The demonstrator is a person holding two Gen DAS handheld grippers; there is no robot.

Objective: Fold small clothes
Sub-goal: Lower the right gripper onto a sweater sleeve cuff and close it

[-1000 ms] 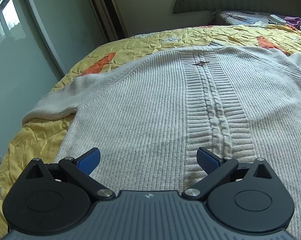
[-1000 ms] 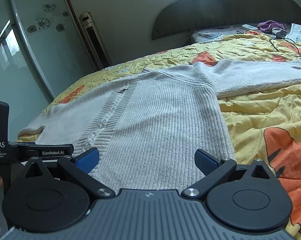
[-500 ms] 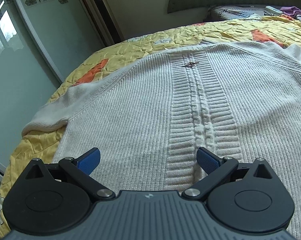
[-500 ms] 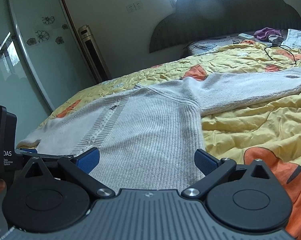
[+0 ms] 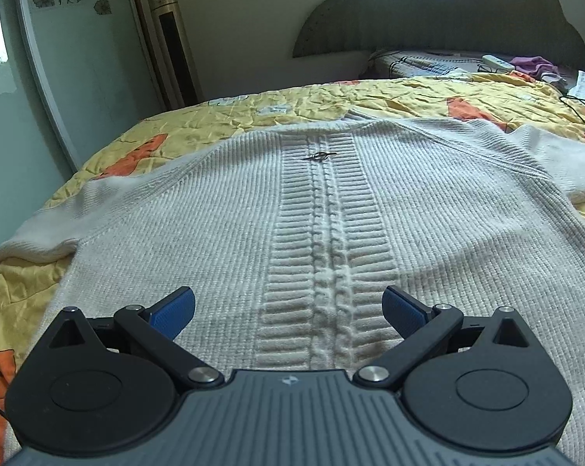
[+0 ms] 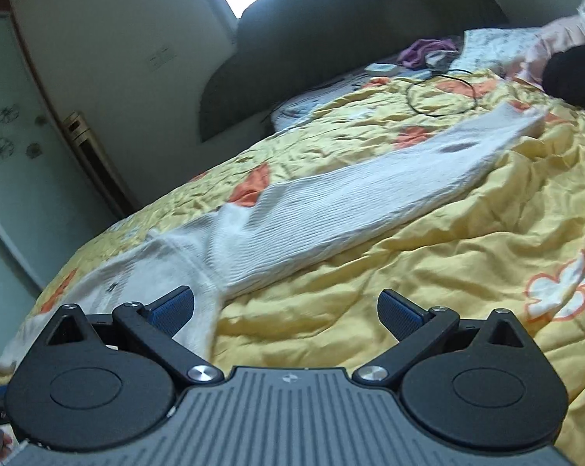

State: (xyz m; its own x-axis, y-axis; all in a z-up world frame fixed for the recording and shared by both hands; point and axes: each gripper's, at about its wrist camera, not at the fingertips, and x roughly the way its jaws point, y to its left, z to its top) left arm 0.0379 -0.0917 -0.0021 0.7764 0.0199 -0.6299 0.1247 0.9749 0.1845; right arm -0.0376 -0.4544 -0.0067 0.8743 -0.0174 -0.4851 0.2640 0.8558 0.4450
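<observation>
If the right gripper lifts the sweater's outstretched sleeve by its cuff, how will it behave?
Probably floppy: the sleeve lies limp, following the bedspread wrinkles, so it should sag and trail. The chunky ribbed knit of the sweater suggests some weight and stretch under load. Its coarse texture should grip well against the ridged blue fingers; slipping looks unlikely.
</observation>
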